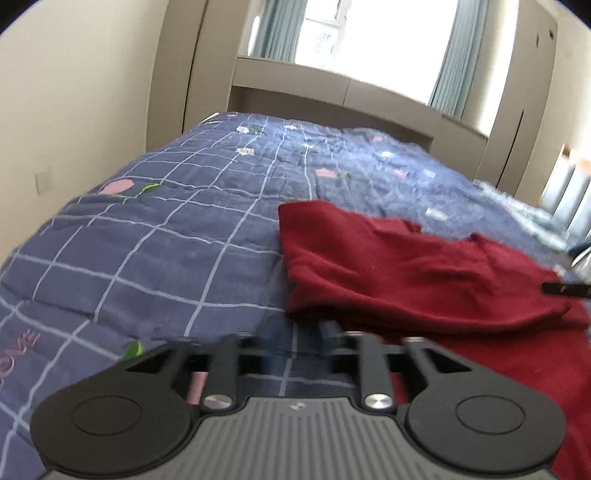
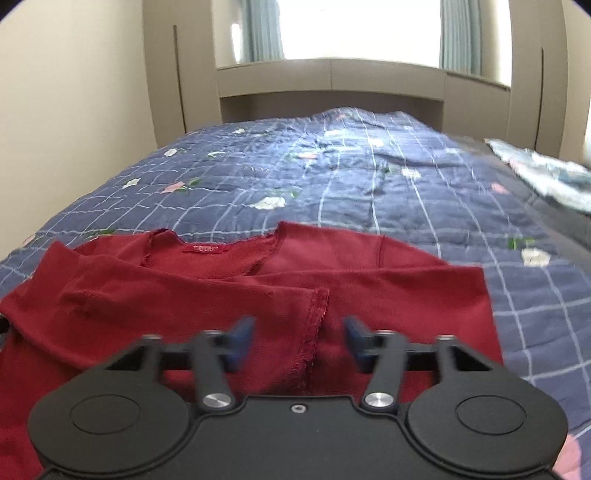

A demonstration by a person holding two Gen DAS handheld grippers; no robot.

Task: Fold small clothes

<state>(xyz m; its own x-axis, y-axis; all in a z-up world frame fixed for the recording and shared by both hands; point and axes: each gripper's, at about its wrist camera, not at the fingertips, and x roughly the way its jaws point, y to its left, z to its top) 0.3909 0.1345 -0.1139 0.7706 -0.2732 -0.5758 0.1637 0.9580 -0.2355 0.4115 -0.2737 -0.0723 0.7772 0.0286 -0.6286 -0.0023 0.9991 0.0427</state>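
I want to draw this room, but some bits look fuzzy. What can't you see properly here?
- Left tongs: their tips are motion-blurred in the left wrist view, so open or shut is unclear.
- Red top: its lower part is hidden behind the right tongs.
- Label in the neckline: too small to read.
- Window: washed out by glare.

open blue quilt (image 2: pixel 369 177) beyond red top (image 2: pixel 221 280); crumpled cloth (image 2: pixel 546 173) far right

Right tool (image 2: pixel 299 341): jaws spread wide, blue fingertips (image 2: pixel 242 339) well apart, nothing between them, held low and level. Left tool (image 1: pixel 295 343): fingertips blurred, probably parted; linkage arms splayed, also low, pointing forward.
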